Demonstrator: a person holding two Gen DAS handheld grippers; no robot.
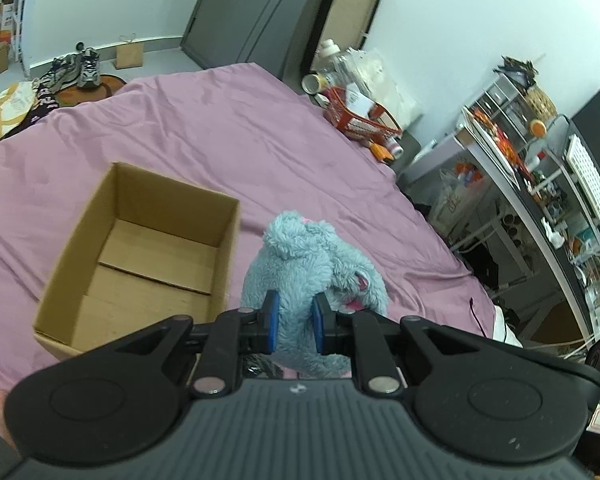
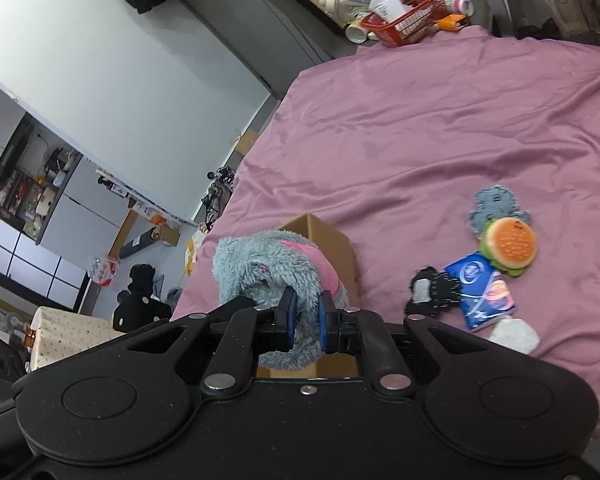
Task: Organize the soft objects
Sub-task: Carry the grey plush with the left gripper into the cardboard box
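A fluffy light-blue plush toy (image 1: 300,264) with pink patches hangs above the pink bedsheet (image 1: 204,128), held from two sides. My left gripper (image 1: 295,322) is shut on its lower part, blue pads pressed into the fur. My right gripper (image 2: 306,314) is shut on the same plush toy (image 2: 260,268). An open cardboard box (image 1: 140,256) with nothing in it sits just left of the toy in the left wrist view. In the right wrist view the box (image 2: 328,240) is partly hidden behind the plush.
On the bedsheet (image 2: 420,120) to the right lie a burger plush (image 2: 510,246), a blue-grey flat plush (image 2: 494,204), a blue packet (image 2: 482,288), a black glove (image 2: 434,288) and a white sock (image 2: 514,334). A red basket (image 2: 408,12) with bottles sits at the far edge. Shelves (image 1: 540,168) stand beside the bed.
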